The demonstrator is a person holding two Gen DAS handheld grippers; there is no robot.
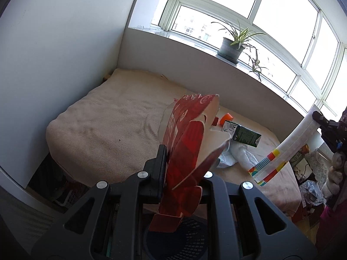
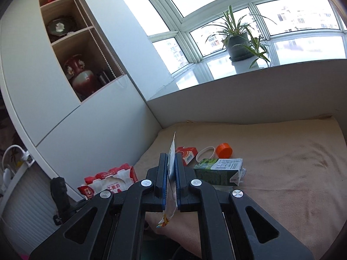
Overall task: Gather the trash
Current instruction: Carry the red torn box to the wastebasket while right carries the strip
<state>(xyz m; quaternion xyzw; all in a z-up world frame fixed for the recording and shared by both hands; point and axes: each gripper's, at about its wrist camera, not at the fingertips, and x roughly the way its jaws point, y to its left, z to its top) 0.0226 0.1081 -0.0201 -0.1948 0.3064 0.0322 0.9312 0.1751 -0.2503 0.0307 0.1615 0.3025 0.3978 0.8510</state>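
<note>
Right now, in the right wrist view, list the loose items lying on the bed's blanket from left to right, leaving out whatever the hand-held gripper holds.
Small red carton → white ring → orange cap. The green drink carton lies nearer the camera, spanning below the ring and cap, so it has no clear place in the order.

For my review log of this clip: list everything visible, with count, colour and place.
Red carton: one, red and white, flattened, clamped in left tool.
Wrapper: one, white with coloured ends, clamped in right tool.
Drink carton: one, green and white, lying on blanket.
Orange cap: one, on blanket.
White ring: one, beside cap.
Small red box: one, on blanket.
Blanket: one, beige, over bed.
Potted plant: one, green, on windowsill.
Vase: one, red, in shelf.
Left tool: black, shut.
Right tool: black, shut.
</note>
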